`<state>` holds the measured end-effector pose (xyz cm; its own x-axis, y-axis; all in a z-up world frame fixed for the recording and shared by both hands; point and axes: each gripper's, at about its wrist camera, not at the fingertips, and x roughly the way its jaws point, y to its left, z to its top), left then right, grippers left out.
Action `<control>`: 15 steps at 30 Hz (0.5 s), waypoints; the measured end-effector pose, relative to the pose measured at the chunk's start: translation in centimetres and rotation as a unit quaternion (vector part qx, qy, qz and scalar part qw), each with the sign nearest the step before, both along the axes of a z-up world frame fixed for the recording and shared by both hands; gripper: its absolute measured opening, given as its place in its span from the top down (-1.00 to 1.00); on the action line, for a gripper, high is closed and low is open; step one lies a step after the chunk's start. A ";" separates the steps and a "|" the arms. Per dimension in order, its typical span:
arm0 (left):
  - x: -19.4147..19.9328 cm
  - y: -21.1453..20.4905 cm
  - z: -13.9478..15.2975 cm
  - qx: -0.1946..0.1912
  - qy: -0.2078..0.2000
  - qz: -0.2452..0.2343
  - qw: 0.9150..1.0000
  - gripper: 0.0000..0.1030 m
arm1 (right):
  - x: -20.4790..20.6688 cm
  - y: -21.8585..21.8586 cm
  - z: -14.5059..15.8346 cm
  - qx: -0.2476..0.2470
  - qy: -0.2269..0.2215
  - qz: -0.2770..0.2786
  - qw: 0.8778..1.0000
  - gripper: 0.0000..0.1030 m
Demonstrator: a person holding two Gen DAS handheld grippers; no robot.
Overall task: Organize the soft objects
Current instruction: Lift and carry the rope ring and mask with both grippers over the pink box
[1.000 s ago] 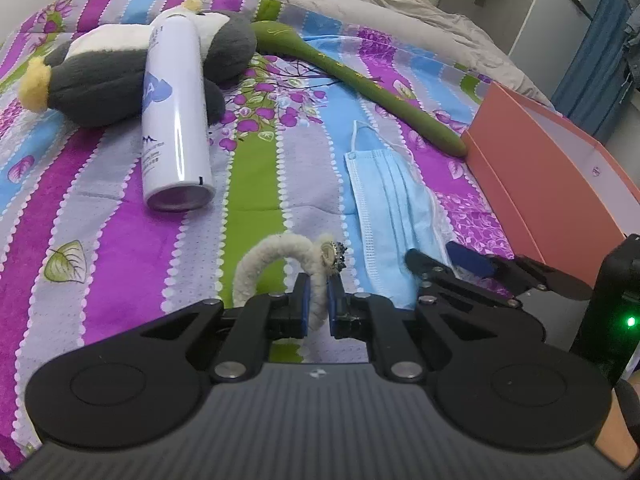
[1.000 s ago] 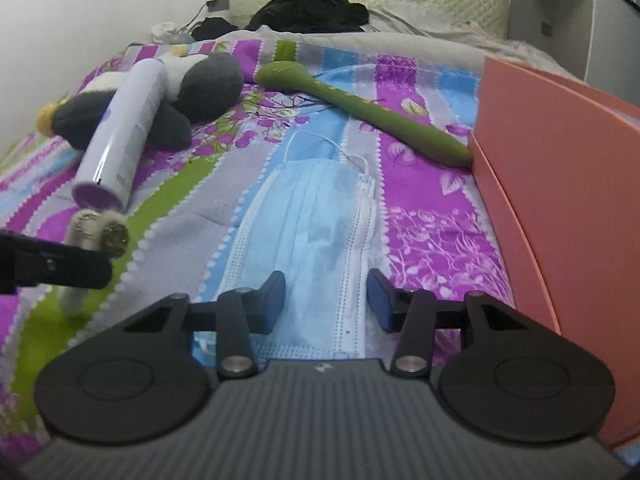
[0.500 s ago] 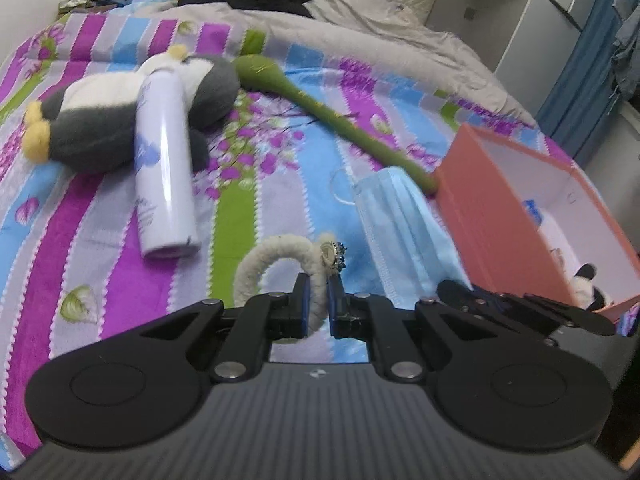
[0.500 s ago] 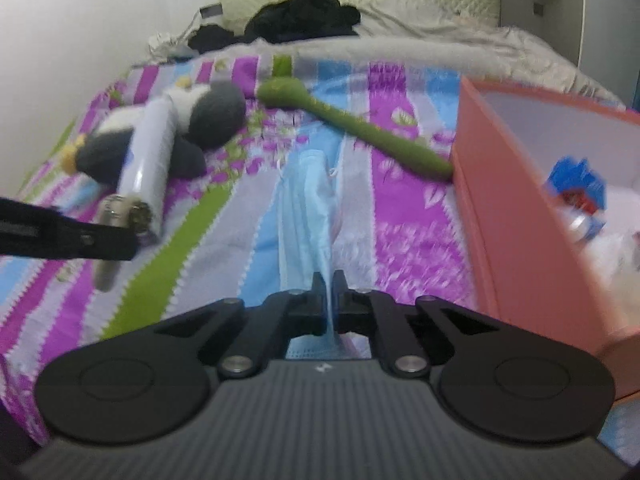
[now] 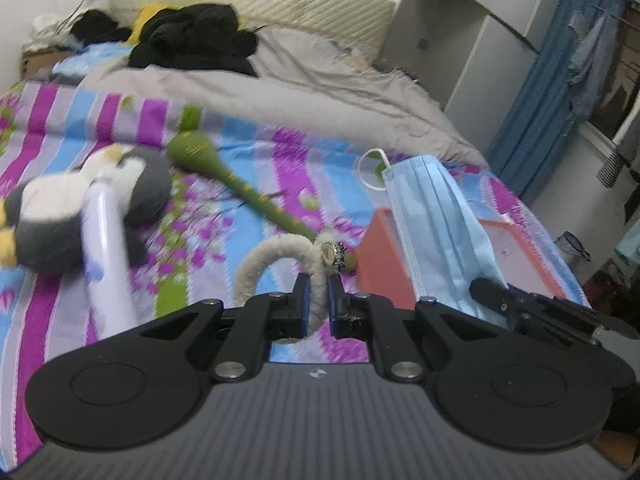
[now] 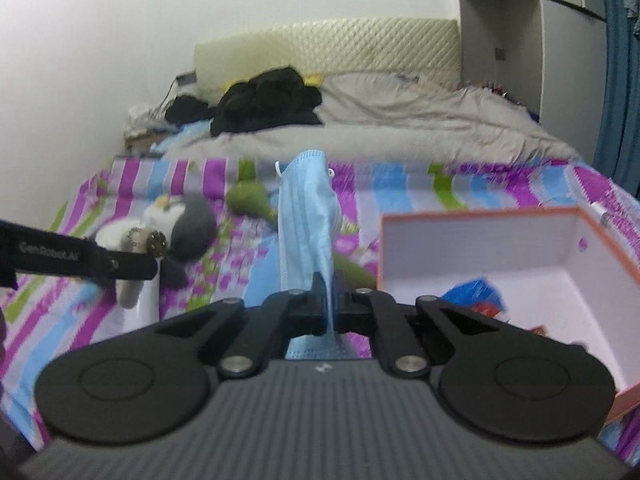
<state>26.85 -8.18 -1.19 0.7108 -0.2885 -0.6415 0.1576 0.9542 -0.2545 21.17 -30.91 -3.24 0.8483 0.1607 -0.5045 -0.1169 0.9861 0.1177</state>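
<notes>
Covering bed [image 5: 360, 104] — striped floral bedspread [image 5: 256, 152]

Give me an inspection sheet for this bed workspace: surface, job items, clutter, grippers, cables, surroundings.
Surface: striped floral bedspread, grey duvet behind it.
Job's things: fuzzy white hair tie and blue face mask, both lifted; penguin plush and green plush stick on the bed; orange box open, some items inside.
Clutter: white spray can lying against the penguin; black clothes near the headboard.
Grippers: left gripper shut on the hair tie; right gripper shut on the mask.
Cables: a thin dark lead near the headboard.
Surroundings: padded headboard, white cabinet, blue curtain.
</notes>
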 end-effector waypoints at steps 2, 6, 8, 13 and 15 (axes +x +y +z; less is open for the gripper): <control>0.5 -1.3 1.5 0.001 -0.008 -0.010 1.000 0.78 | 0.3 -1.1 1.5 0.005 -0.011 -0.008 1.000 0.88; 1.7 -3.8 3.9 -0.002 -0.028 -0.029 0.999 0.78 | 1.1 -3.0 3.6 0.013 -0.026 -0.019 0.999 0.88; 2.3 -5.4 4.9 0.006 -0.037 -0.035 0.999 0.78 | 1.5 -3.9 4.3 0.012 -0.030 -0.022 0.999 0.88; 4.4 -8.9 5.8 0.003 -0.035 -0.052 0.998 0.78 | 3.0 -6.8 5.4 0.005 -0.024 -0.041 0.999 0.88; 5.3 -10.2 5.7 0.007 -0.031 -0.056 0.998 0.78 | 3.8 -8.1 5.4 0.004 -0.014 -0.052 0.999 0.88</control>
